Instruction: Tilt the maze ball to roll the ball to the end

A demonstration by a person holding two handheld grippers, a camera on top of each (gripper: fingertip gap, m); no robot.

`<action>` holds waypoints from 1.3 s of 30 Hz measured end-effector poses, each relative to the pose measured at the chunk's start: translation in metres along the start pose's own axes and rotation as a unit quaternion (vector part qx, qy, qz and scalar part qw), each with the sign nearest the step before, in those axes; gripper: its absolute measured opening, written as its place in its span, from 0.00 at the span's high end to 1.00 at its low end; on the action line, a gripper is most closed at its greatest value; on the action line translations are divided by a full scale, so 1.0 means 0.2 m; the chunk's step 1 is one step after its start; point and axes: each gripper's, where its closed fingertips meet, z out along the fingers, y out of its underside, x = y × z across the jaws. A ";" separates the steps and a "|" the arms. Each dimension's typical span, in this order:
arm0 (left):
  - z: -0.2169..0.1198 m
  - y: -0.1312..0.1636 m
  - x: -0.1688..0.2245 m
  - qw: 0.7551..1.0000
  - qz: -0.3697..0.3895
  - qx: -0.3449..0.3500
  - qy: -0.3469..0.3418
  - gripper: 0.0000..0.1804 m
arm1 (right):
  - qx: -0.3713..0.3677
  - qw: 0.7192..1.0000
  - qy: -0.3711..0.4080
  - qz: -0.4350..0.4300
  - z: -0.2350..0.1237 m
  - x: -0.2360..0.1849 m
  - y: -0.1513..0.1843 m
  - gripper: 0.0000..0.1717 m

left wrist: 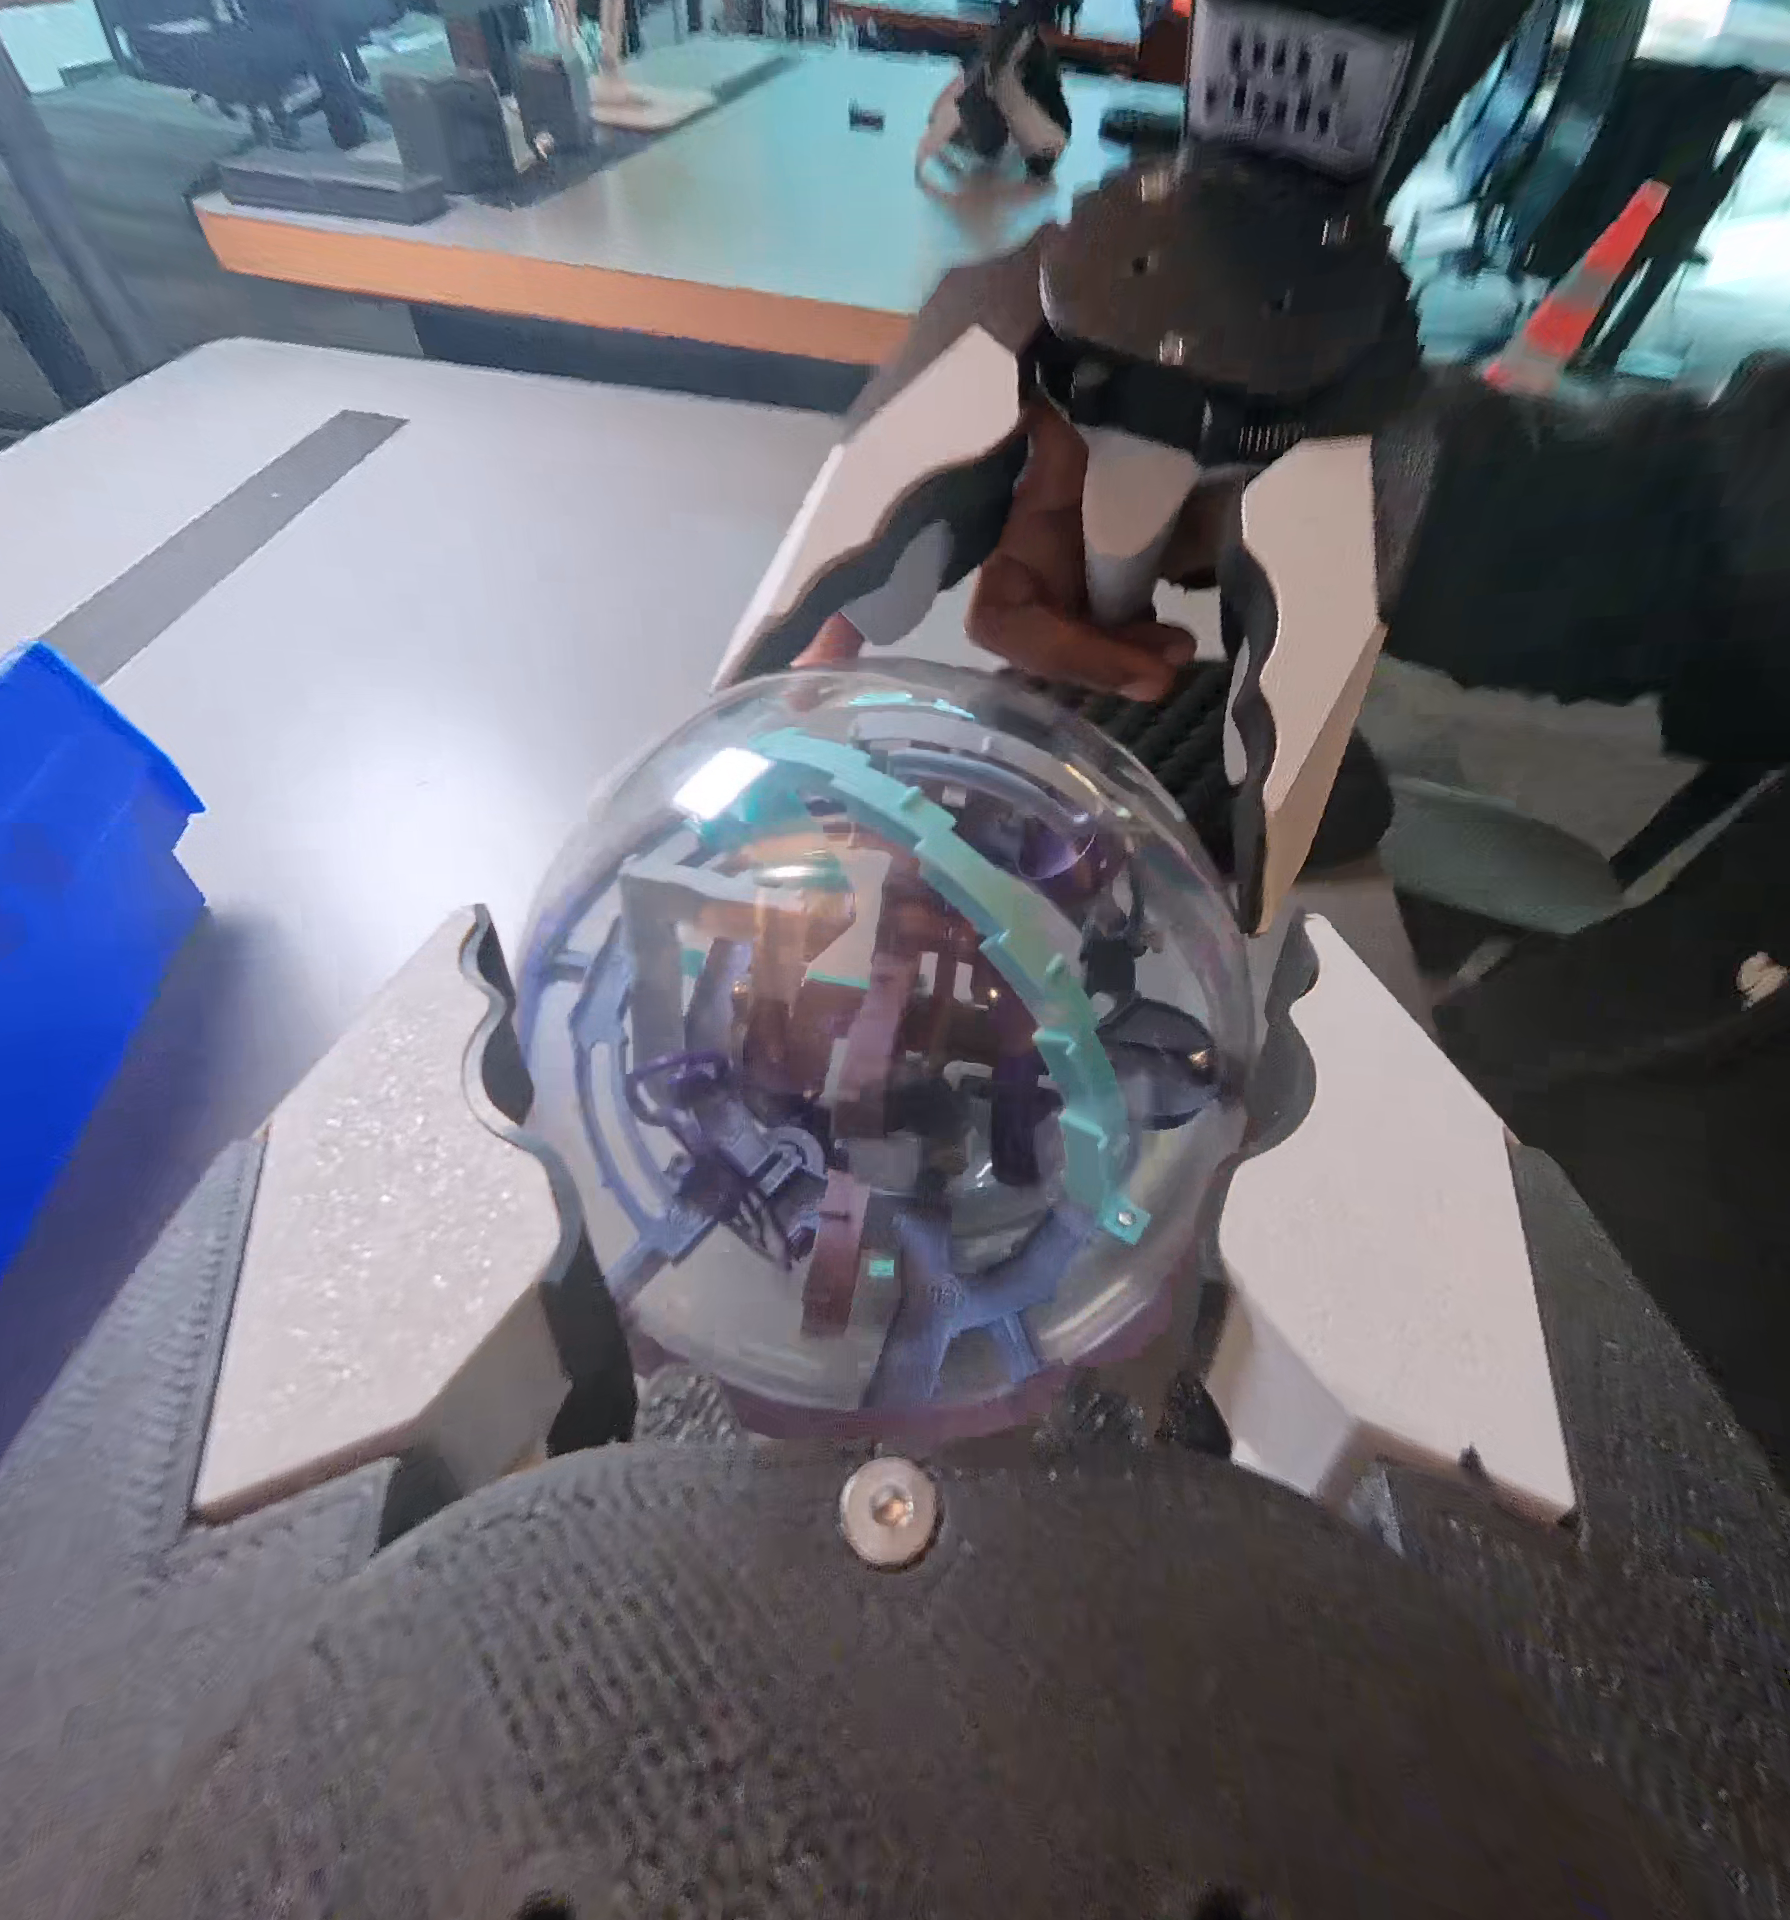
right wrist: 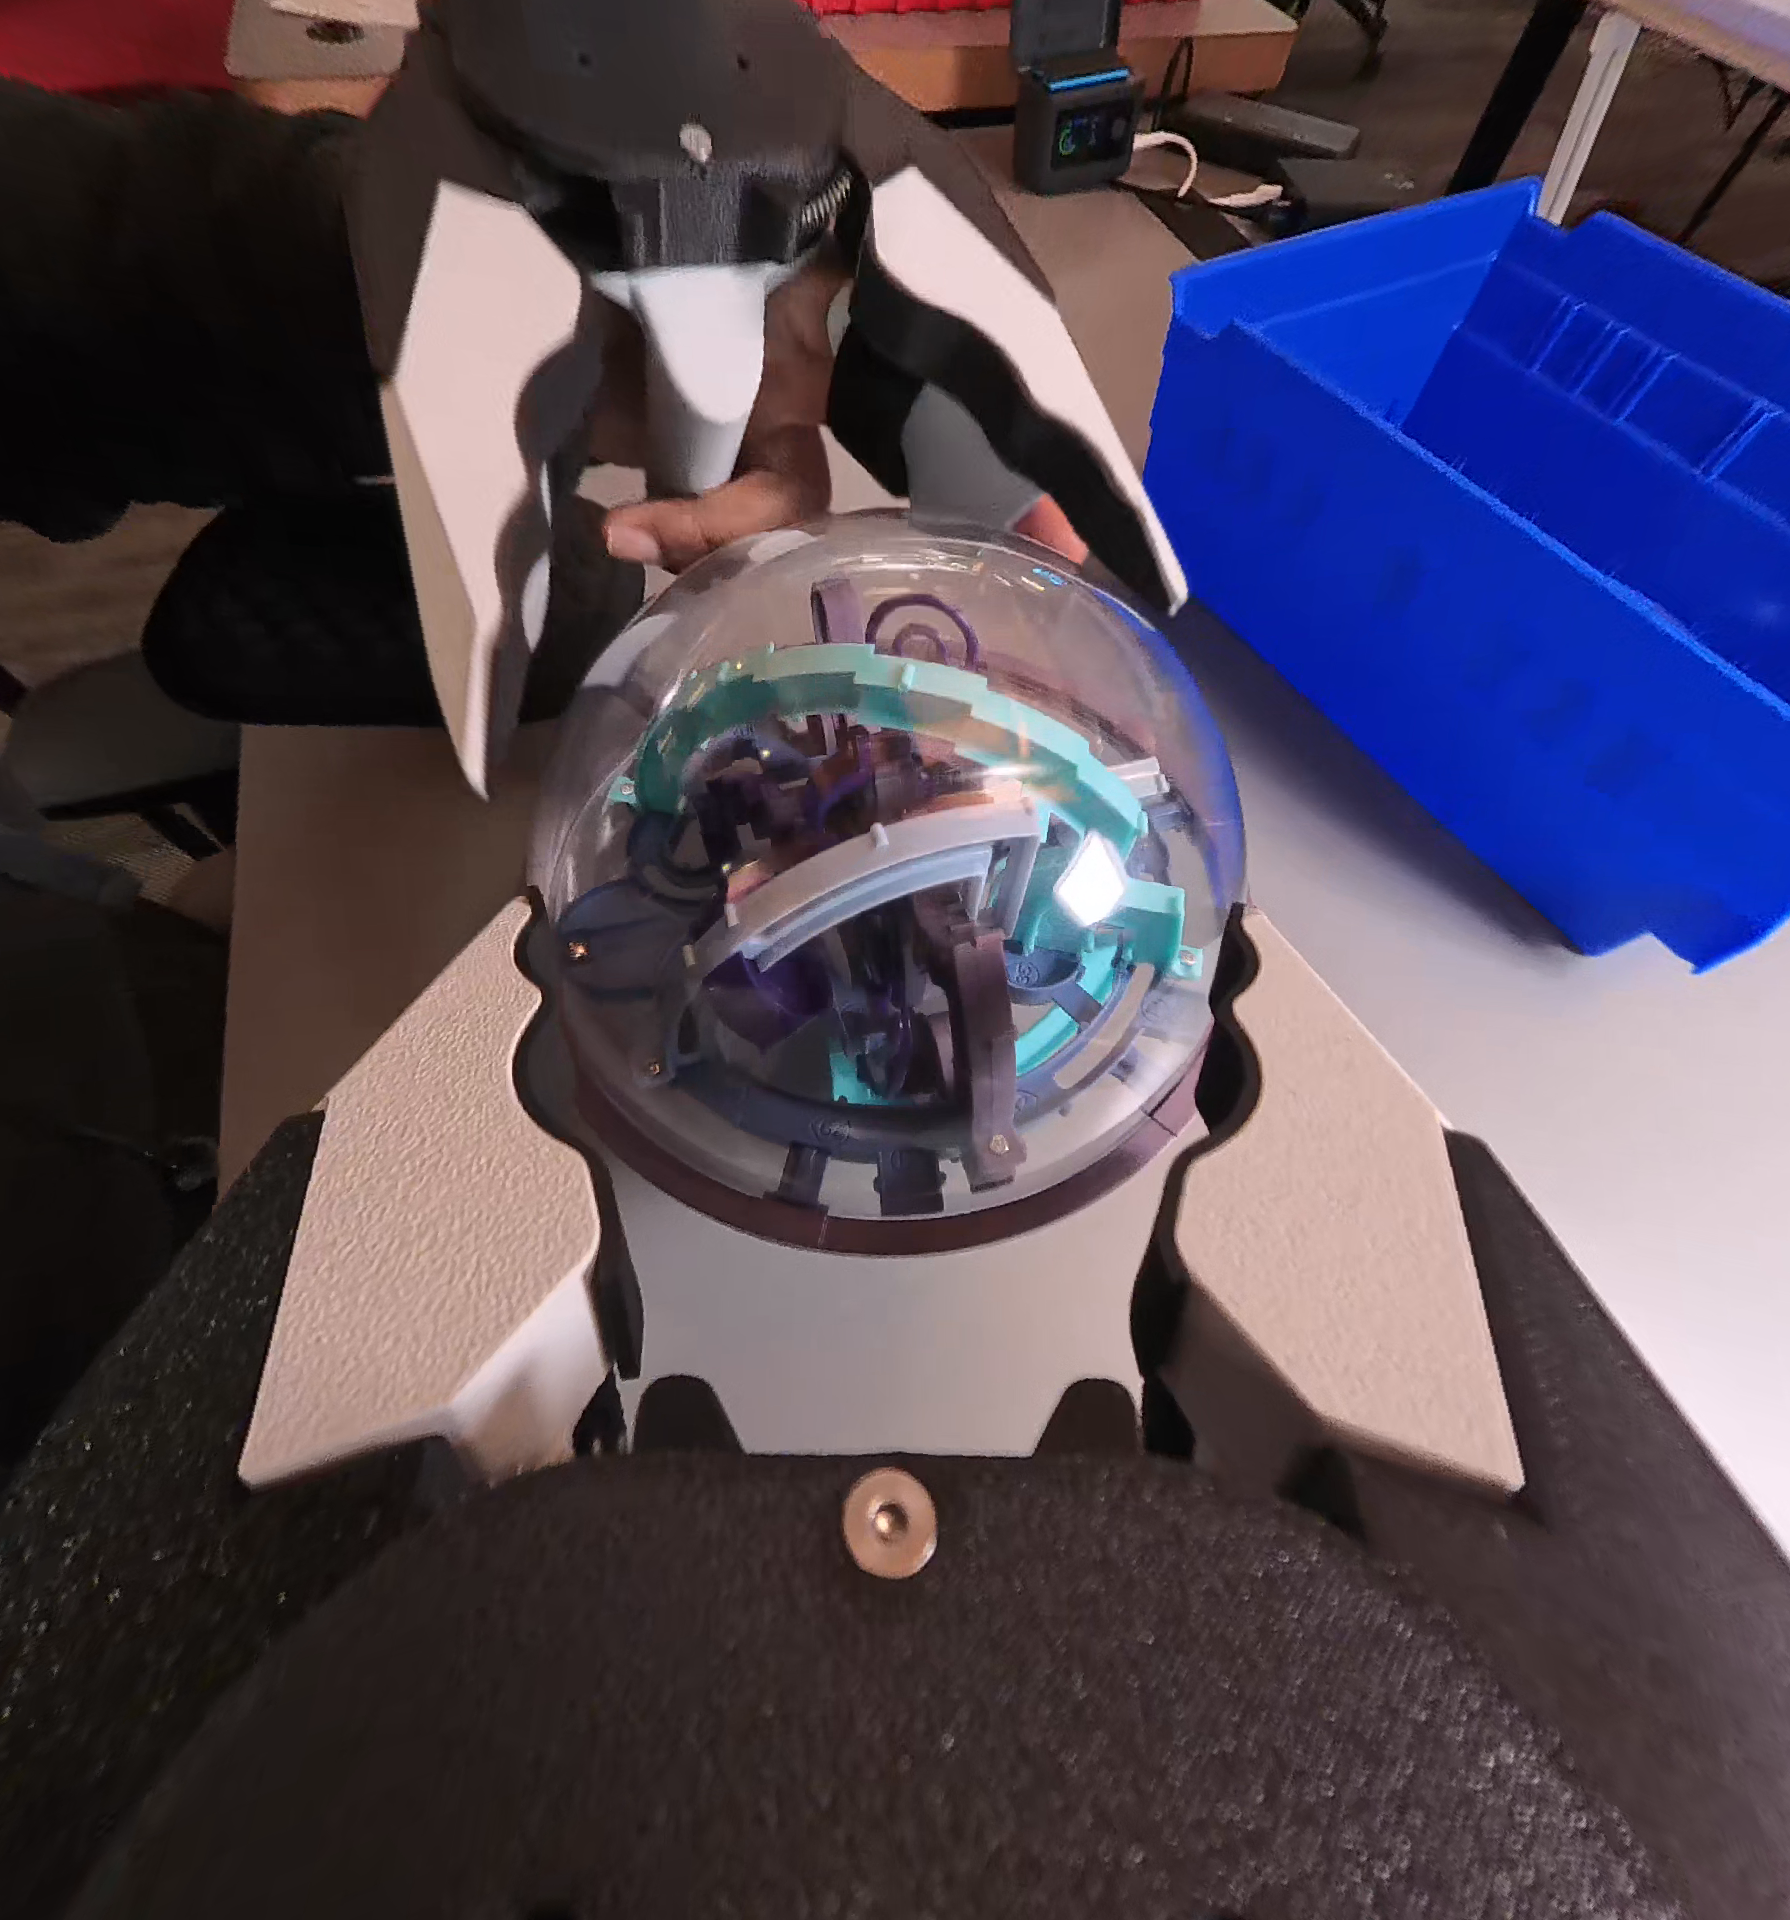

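The maze ball (left wrist: pixel 870 1060) is a clear sphere with teal, grey and purple tracks inside and a dark purple band around it. It sits between both grippers above the white table (left wrist: pixel 351 623). My left gripper (left wrist: pixel 891 1018) has its pads pressed on both sides of the sphere. My right gripper (right wrist: pixel 886 987) grips the maze ball (right wrist: pixel 870 883) the same way from the opposite side. Each gripper also shows in the other's view, the right one (left wrist: pixel 1016 790) and the left one (right wrist: pixel 823 681). I cannot make out the small ball inside.
A blue bin (right wrist: pixel 1493 571) stands on the table (right wrist: pixel 1493 1143) close beside the sphere, and it also shows in the left wrist view (left wrist: pixel 39 883). A hand (right wrist: pixel 704 530) holds the far gripper's handle. A dark chair (right wrist: pixel 278 644) is off the table's edge.
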 end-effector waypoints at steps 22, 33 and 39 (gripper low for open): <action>0.08 0.01 -0.01 1.000 -0.010 0.006 -0.022 0.20 | 0.020 0.967 0.131 -0.219 -0.11 -0.09 0.09 0.39; 0.08 0.00 -0.06 0.997 -0.040 0.013 -0.060 0.21 | 0.047 0.881 0.254 -0.396 -0.14 -0.22 0.16 0.92; 0.05 0.01 -0.06 0.998 -0.024 0.010 -0.055 0.23 | 0.055 0.879 0.254 -0.400 -0.15 -0.20 0.19 0.97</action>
